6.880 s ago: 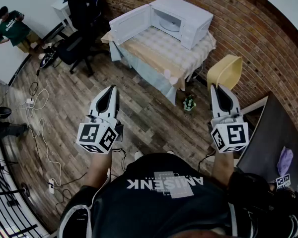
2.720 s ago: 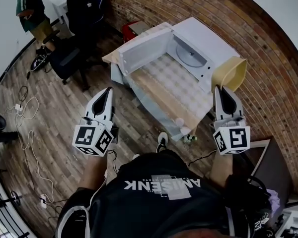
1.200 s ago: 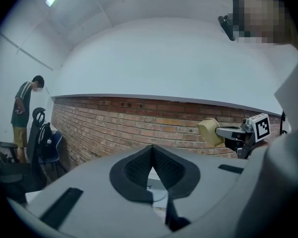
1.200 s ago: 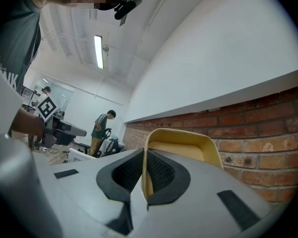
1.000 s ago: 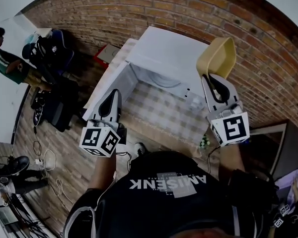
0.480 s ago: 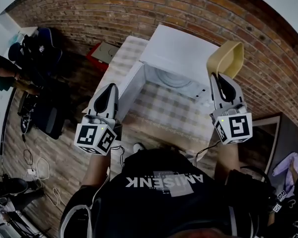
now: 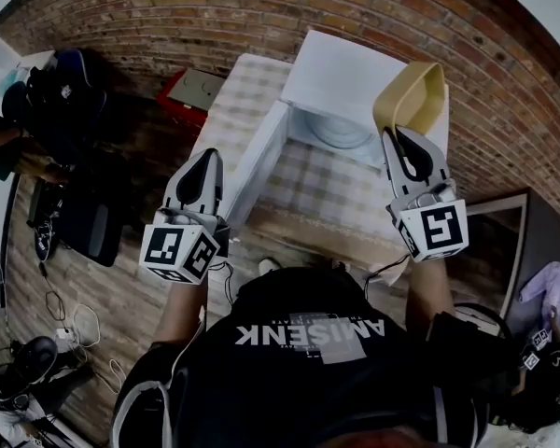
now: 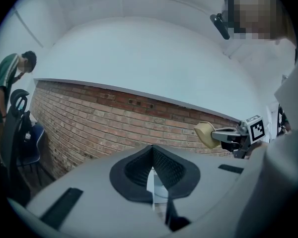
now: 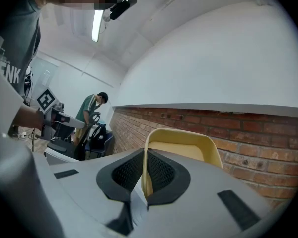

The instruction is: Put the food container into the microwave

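- Right tongs (image 7: 399, 141) pinch the yellow food container (image 7: 411, 96) by its rim, beside the open microwave (image 7: 345, 68) on the checked desk (image 7: 322, 189)
- Left tongs (image 7: 209, 160) pressed together, empty, at left

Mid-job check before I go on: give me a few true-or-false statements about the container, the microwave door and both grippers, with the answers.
1. The right gripper is shut on the rim of the yellow food container. True.
2. The microwave has its door closed. False: the door is swung open, to the left of the cavity.
3. The food container is inside the microwave. False: it is in the right gripper, outside the cavity.
4. The left gripper holds nothing. True: its jaws are together and empty.
5. The microwave stands on a checked tablecloth. True.
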Motion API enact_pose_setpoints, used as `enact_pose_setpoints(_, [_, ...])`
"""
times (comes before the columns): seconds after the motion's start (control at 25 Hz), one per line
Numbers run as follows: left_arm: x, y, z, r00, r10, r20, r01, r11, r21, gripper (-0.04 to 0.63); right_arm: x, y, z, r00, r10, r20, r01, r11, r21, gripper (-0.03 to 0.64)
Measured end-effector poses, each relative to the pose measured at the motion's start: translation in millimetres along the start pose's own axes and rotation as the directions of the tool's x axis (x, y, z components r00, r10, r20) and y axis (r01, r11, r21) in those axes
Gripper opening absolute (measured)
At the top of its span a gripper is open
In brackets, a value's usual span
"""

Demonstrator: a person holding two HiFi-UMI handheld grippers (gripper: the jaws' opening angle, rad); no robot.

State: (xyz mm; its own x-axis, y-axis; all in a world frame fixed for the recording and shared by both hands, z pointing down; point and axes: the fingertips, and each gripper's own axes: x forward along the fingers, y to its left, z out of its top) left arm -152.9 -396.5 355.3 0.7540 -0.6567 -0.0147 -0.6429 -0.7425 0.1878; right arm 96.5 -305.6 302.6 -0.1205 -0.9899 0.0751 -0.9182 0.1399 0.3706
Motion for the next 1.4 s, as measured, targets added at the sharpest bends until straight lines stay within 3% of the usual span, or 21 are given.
enact_pose_setpoints(0.2, [-8, 10, -16, 0.999, 0.0, -0.038, 0.0, 1.0, 0.001, 0.011, 18, 50, -16, 0.991, 0.125, -0.05, -0.128, 0.99, -0.052, 0.051])
enact_pose_setpoints(0.32, [-11, 14, -22, 0.998, 0.031, -0.059, -0.031, 0.999, -0.005, 0.011, 32, 85, -33, 0.962, 0.251, -0.106, -0.26, 0.962, -0.083, 0.051])
enact_pose_setpoints(0.48, [-18, 10, -33, 0.993, 0.09, -0.077, -0.092, 0.996, -0.02, 0.011, 40, 122, -63, 0.898, 0.415, -0.15, -0.43, 0.898, -0.09, 0.051])
enact_pose_setpoints(0.64, [-21, -4, -38, 0.988, 0.13, -0.084, -0.132, 0.991, -0.02, 0.011, 40, 141, -85, 0.84, 0.517, -0.166, -0.537, 0.837, -0.108, 0.051])
enact_pose_setpoints(0.92, [-29, -18, -47, 0.976, 0.2, -0.087, -0.202, 0.979, -0.014, 0.011, 37, 160, -107, 0.76, 0.618, -0.201, -0.648, 0.746, -0.154, 0.051])
enact_pose_setpoints(1.4, [-54, -19, -63, 0.929, 0.358, -0.092, -0.36, 0.933, -0.008, 0.011, 15, 214, -146, 0.577, 0.773, -0.264, -0.816, 0.538, -0.211, 0.051])
